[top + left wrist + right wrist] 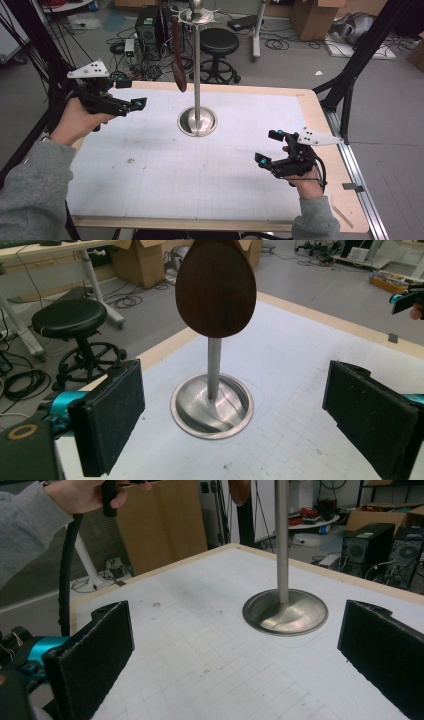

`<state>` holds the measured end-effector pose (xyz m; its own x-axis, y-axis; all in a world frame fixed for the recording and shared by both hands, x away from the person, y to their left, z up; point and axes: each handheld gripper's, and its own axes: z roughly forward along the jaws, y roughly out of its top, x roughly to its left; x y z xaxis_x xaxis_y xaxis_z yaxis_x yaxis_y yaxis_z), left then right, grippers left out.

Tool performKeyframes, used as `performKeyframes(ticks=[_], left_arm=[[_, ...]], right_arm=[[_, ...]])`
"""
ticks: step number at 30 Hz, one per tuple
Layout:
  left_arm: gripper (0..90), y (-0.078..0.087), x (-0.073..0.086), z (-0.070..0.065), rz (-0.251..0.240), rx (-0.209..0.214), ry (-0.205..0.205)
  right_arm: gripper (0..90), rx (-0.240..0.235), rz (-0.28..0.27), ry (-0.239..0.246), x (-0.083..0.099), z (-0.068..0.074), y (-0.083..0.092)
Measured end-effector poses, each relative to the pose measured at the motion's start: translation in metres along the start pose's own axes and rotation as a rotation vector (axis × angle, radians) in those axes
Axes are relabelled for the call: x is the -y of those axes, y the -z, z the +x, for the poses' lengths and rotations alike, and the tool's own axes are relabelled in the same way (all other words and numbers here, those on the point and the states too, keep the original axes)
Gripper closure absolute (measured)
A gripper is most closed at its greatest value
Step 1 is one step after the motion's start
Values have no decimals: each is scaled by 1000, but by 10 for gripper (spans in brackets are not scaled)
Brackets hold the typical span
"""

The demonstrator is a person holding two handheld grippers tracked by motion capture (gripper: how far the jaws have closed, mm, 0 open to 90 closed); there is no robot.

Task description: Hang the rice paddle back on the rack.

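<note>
two grippers: we hold one in each hand above the white gridded mat (200, 170).
left gripper (134, 104): left of frame in the high view, jaws spread wide with nothing between them, aimed toward the stand.
right gripper (270, 146): lower right of frame, jaws wide apart, holding nothing.
metal stand (197, 75): upright at centre, round base (212, 405) resting on the mat.
wooden spoon (216, 287): we see it hanging from the stand's top, bowl downward, clear of the mat.

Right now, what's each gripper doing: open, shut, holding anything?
Left gripper: open, holding nothing.
Right gripper: open, holding nothing.
</note>
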<state>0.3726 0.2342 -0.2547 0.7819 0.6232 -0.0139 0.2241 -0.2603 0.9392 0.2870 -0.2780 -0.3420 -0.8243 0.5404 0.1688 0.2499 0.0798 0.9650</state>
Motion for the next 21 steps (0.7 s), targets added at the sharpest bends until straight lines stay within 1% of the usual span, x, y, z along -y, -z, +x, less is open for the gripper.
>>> performKeyframes(ticks=[1,2,6,8,11,12,13,15,17,20,21], left_arm=[[103,1,3,0,8,-13,-8],[103,2,6,1,8,-16,-7],[102,7,16,4,-16,-19,15],[102,9,21,4,-19,-19,20],[101,12,28,5,-25,-32,34],[101,12,31,5,-20,-46,30],[101,13,34,5,-7,-49,25],[101,14,39,5,-15,-50,27],[102,15,44,4,-24,-54,39],[101,17,50,1,-24,-53,31],[101,17,52,-1,-30,-53,31]], right_arm=[[1,1,1,2,0,0,0],[1,2,3,0,0,0,-1],[1,5,7,3,1,1,-1],[1,5,5,5,0,1,-1],[1,9,0,0,0,0,0],[1,12,-3,1,0,0,0],[1,12,-1,0,0,0,1],[1,11,-1,-1,0,0,1],[1,12,-3,3,0,-1,0],[1,10,-5,3,0,-1,-1],[1,12,-4,-1,0,-1,-1]])
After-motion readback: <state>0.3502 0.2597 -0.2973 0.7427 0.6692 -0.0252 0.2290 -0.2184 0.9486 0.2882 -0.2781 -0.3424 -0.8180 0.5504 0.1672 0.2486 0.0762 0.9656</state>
